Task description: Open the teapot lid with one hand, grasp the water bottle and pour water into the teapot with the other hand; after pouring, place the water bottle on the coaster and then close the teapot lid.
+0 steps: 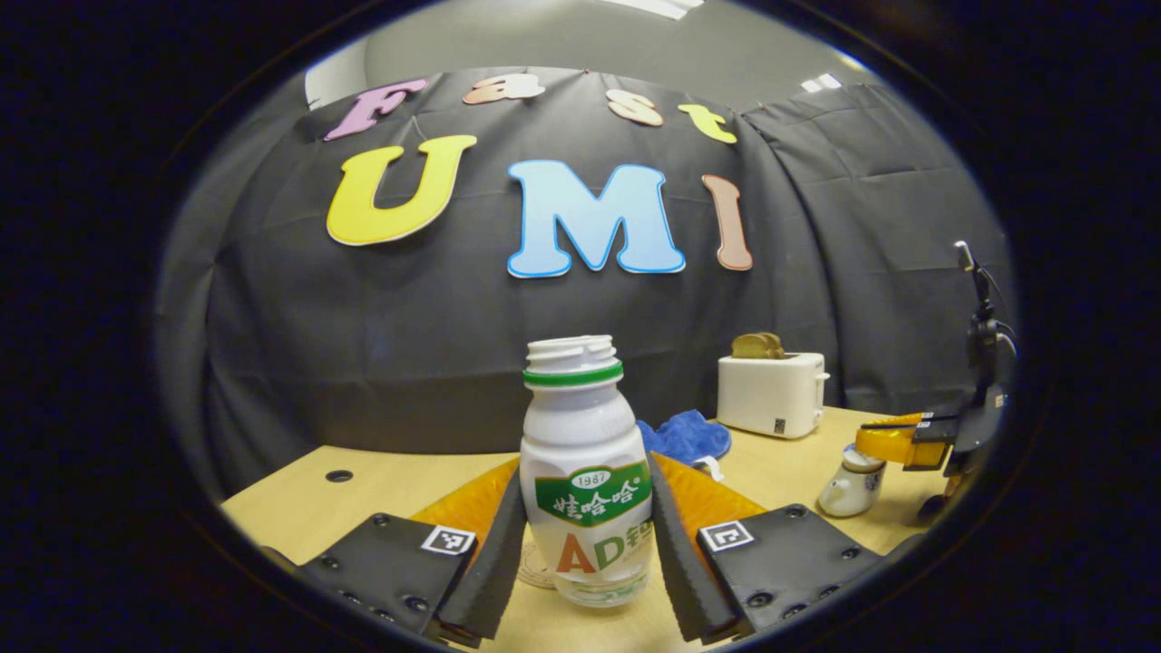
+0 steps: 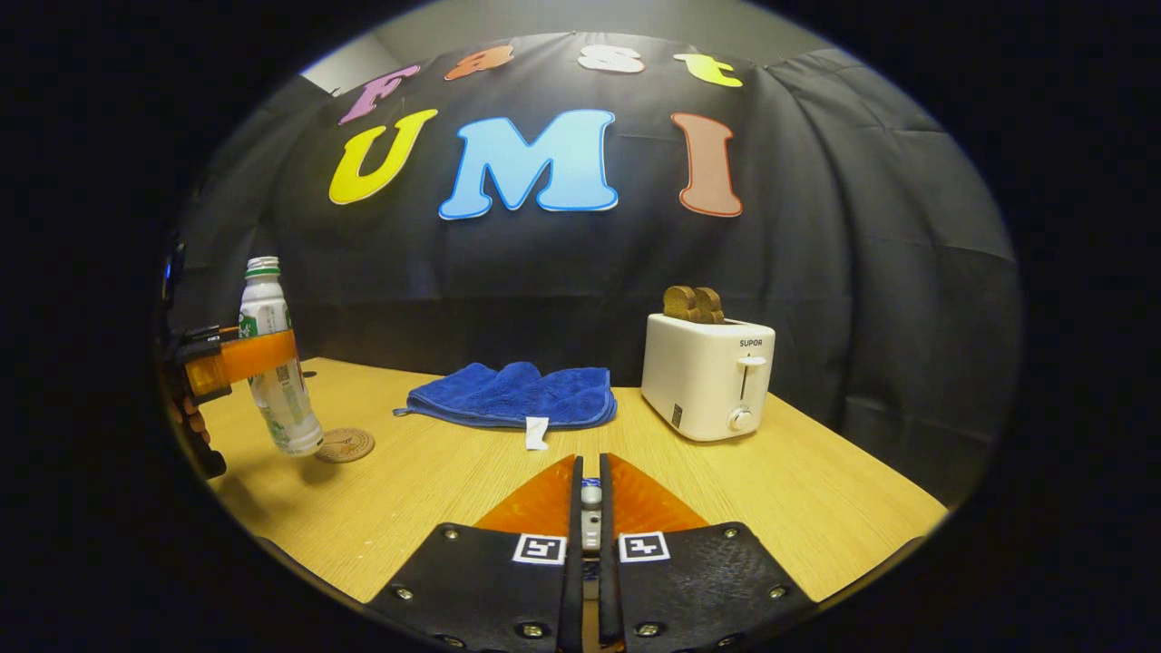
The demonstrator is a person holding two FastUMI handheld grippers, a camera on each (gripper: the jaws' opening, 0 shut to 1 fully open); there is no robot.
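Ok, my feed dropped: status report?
Left gripper shut on water bottle, at coaster. Right gripper shut on teapot lid. Cloth, toaster well back.

The table point(image 2: 435, 490) looks like pale wood-grain laminate with a smooth, faintly sheened top, and the coaster point(image 2: 346, 444) on it seems a matt, cork-like brown disc. The bottle point(image 1: 585, 472) is smooth white plastic with a glossy printed label and a clear base, the toaster point(image 2: 707, 376) is smooth cream plastic with a soft shine, its toast point(image 2: 693, 305) rough and brown, and the teapot point(image 1: 851, 488) looks like glazed, glossy ceramic. The towel point(image 2: 512, 395) is fluffy blue cloth with a small white tag, and the booth wall point(image 2: 862, 227) is matt black fabric, creased in folds.
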